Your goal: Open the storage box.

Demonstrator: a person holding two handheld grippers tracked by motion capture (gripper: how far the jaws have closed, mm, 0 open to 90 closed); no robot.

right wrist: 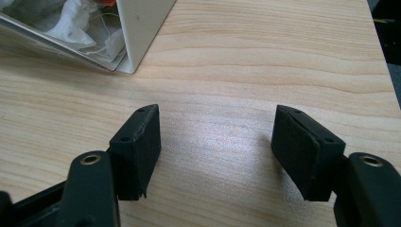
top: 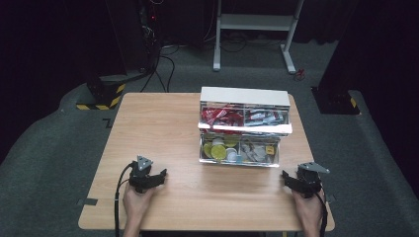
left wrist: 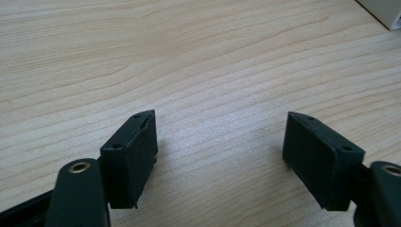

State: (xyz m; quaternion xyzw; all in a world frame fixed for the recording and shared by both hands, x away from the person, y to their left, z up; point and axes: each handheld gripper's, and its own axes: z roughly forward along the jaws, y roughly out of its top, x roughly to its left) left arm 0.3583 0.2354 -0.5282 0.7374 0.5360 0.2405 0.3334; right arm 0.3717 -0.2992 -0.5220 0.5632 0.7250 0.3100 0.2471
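Note:
A white two-tier organiser box (top: 244, 126) stands open at the middle right of the wooden table (top: 148, 128). Its upper tray holds red and grey packets; its lower tray holds yellow round pieces and small parts. My left gripper (top: 159, 176) rests low over the table at the front left, open, with nothing between its jaws (left wrist: 220, 142). At the front right, my right gripper (top: 288, 178) is also open and holds nothing (right wrist: 215, 137). A corner of the box (right wrist: 137, 28) appears at the top left of the right gripper view.
A white desk frame (top: 254, 29) stands on the grey floor beyond the table. Black stands with yellow-black striped bases (top: 101, 96) sit at the far left, and a dark base (top: 336, 101) at the far right. Cables (top: 163, 59) trail across the floor.

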